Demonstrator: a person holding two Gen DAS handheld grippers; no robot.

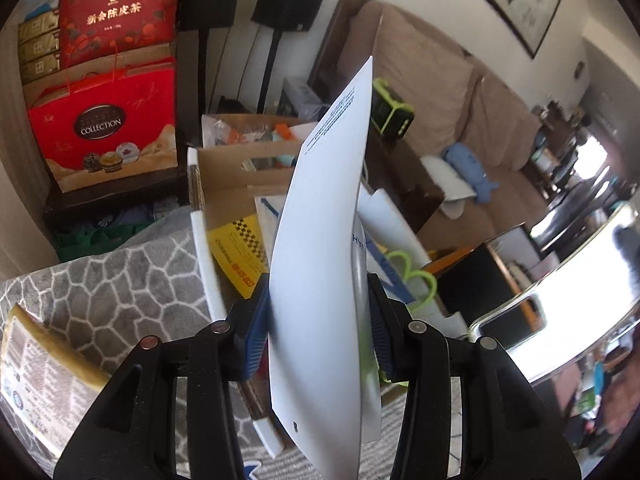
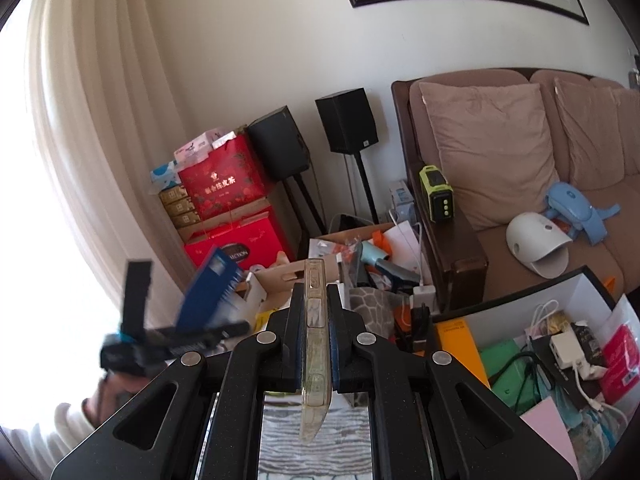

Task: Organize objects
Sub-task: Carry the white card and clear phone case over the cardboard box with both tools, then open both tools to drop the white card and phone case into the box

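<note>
While its blue ribbed pads (image 1: 256, 332) press from both sides, the left tool (image 1: 318, 320) grips a white package (image 1: 320, 248), flat and slightly bowed, smooth and matte, with lines of dark print near its upper edge. It stands on edge above an open cardboard box (image 1: 224, 184), where a yellow leaflet (image 1: 240, 252) with a chequered band lies among other papers. A grey blanket (image 1: 120, 280) with a pale, pebble-like pattern spreads beside the box.

The right tool (image 2: 316, 320) is clenched on a clear phone case (image 2: 314, 340), thin, glossy and faintly yellowed, held upright on its edge with its cut-outs showing along the side. Beyond it sits the same cardboard box (image 2: 280, 276), crammed with a pale blue hair dryer (image 2: 372, 254) and orange bits. To the right, a white-walled box (image 2: 520, 296) holds cables, a white charger and coloured cards. Farther back stand red gift bags (image 2: 240, 236), two black speakers (image 2: 347, 120) and a brown sofa (image 2: 500, 140) with plush cushions.
</note>
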